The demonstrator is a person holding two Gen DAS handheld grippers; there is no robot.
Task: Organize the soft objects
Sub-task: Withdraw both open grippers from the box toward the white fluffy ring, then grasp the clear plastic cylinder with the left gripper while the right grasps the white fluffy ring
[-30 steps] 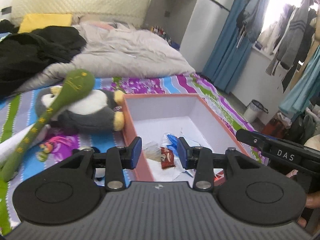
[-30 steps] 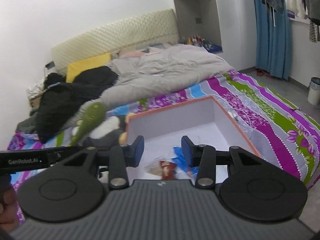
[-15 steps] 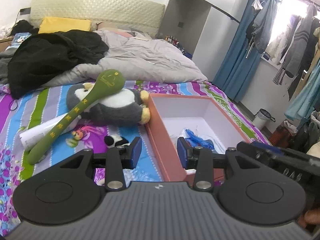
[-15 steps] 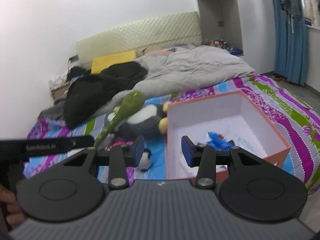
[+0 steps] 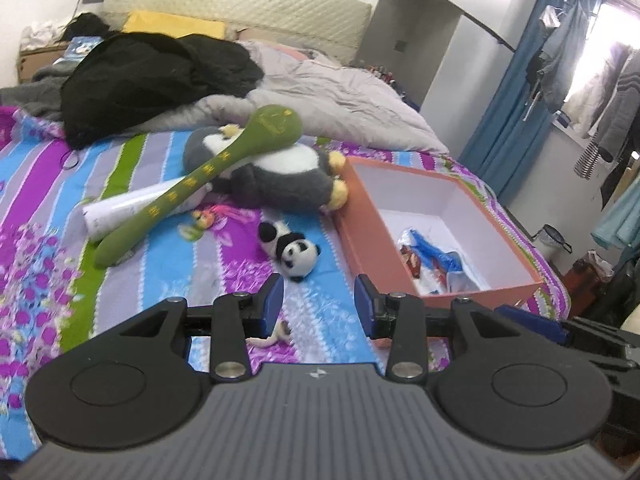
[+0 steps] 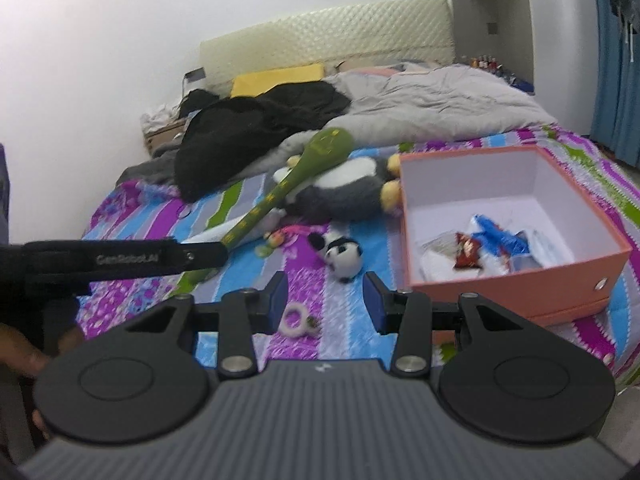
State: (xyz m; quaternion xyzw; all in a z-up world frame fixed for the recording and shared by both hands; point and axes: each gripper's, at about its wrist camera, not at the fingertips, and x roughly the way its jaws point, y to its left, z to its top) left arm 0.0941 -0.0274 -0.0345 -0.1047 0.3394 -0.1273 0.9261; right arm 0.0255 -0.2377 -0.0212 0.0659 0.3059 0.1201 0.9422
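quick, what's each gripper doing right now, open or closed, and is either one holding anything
Left gripper: open, holding nothing, jaws apart over the striped bedspread.
Right gripper: open, holding nothing.

I'm facing a bed (image 5: 168, 280) with a striped floral sheet, a cream quilted headboard (image 5: 240, 12) against the white wall (image 6: 100, 60) and a rumpled grey duvet (image 5: 340, 100). To my right, blue curtains (image 5: 504, 140) hang beside a bright window (image 5: 612, 36), with clothes (image 5: 612, 112) on a rail and a small waste bin (image 5: 554, 240) on the floor.

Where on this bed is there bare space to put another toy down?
Bare sheet lies left of the green plush bat, and in front of the small panda. The orange box's far half is bare. It is crowded around the grey penguin plush.
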